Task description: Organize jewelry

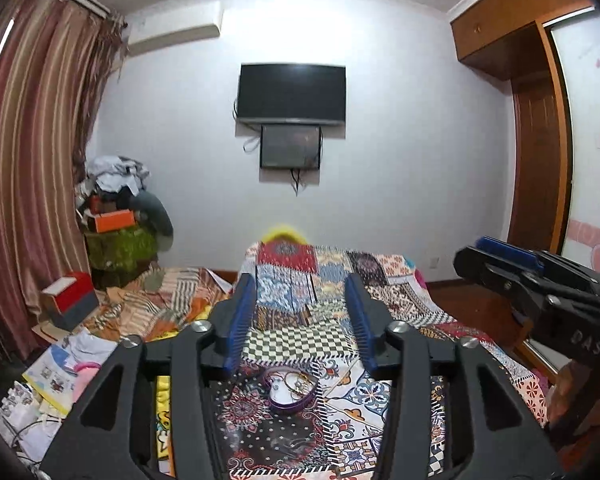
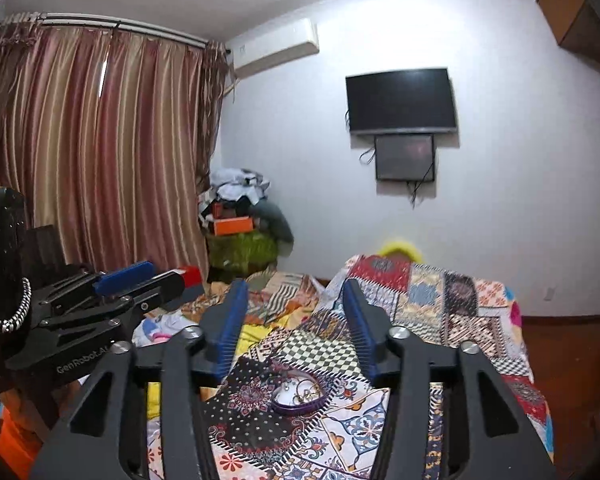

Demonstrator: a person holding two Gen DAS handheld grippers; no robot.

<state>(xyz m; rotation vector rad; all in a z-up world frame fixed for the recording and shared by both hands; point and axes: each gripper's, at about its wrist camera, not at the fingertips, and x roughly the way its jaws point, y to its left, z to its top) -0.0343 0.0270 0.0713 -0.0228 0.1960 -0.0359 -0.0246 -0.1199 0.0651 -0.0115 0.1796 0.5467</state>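
Observation:
A small round purple jewelry dish [image 1: 294, 394] lies on the patchwork bedspread [image 1: 364, 396], holding a gold bangle [image 1: 298, 382] and a few small pieces. My left gripper [image 1: 302, 320] hovers above and just behind the dish, open, with nothing between its blue pads [image 1: 242, 320]. My right gripper [image 2: 296, 322] is likewise open and empty over the same dish [image 2: 298, 398]. Each gripper shows in the other's view: the right gripper [image 1: 508, 260] at the far right, the left gripper [image 2: 128, 280] at the left. Both are off the bed.
Papers and clothes [image 1: 60, 372] clutter the bed's left side beside a red and grey box [image 1: 70, 298]. A pile of boxes and clothes [image 1: 120, 216] stands by the curtain [image 1: 32, 160]. A silver bead chain [image 2: 10, 316] wraps a dark shape at the left edge.

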